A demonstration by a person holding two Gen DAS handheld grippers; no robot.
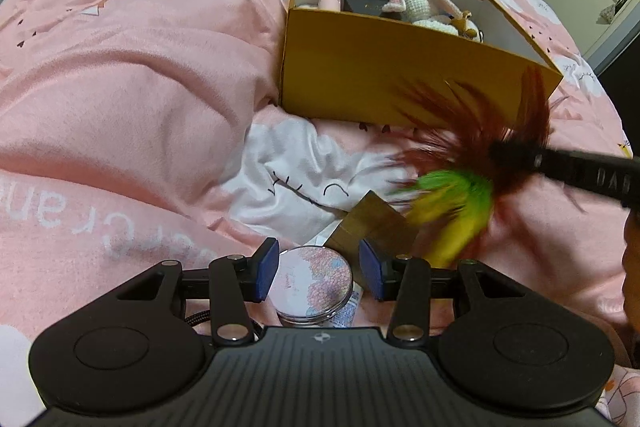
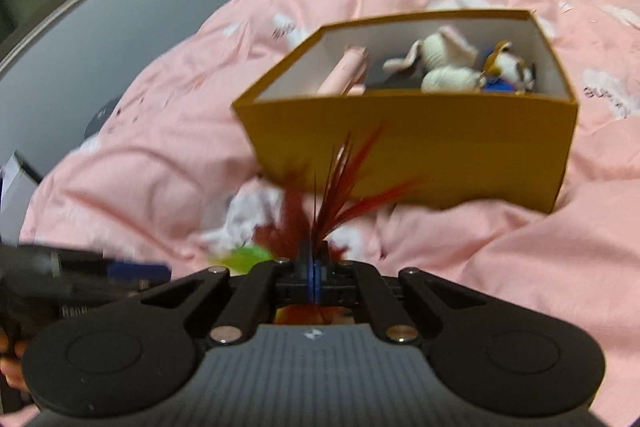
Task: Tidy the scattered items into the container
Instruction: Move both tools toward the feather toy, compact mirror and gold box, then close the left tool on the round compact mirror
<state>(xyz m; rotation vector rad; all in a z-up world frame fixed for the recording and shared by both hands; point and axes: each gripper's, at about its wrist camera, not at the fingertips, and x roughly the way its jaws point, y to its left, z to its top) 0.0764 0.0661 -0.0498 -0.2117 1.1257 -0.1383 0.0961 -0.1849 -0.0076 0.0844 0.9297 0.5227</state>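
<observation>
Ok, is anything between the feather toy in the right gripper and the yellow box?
Nothing visible. The right gripper holds the feather toy just short of the yellow box, whose near wall faces it; the toy must rise over that wall, and the top is open.

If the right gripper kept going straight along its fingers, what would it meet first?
Probably the near wall of the yellow box. The right gripper, shut on the feather toy, points at it; depth is unclear.
</observation>
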